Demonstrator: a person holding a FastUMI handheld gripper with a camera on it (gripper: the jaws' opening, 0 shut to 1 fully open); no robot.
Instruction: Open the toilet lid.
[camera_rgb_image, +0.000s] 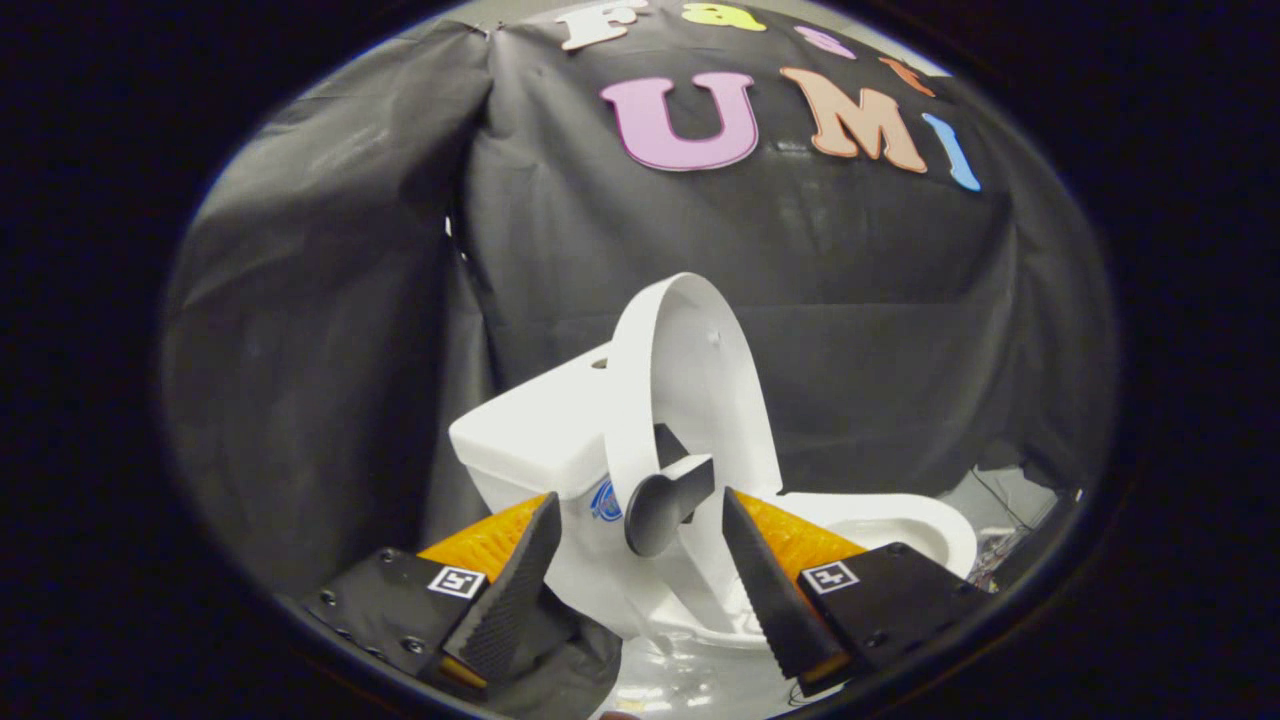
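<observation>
While the hand-held gripper (640, 590) hangs just in front of it, the small white toilet (560, 440) stands against the black cloth wall (330, 330), seen from its side. Its lid (690, 360) is raised, standing upright on edge and leaning back toward the tank (530, 425), so the pale underside of the lid faces away from the tank, over the bowl. That underside is smooth and glossy, oval in outline, with a thick rounded rim and a tiny dark dot near its upper part. A dark grey paddle-shaped handle (665, 500) sticks out from the lid's lower edge, its rounded end pointing down toward the fingers. Just beside the handle, on the toilet's body below the tank, sits a small blue mark (605, 500). The bowl's open rim (900, 520) shows beyond the lid, on the side away from the tank, white and shiny like the rest.

The fingers of the gripper are spread wide apart with nothing between them pressed or pinched; the handle sits in the gap above their tips, touching neither finger. The toilet rests on a glossy pale surface (690, 690) that reflects it, beneath the fingers.
</observation>
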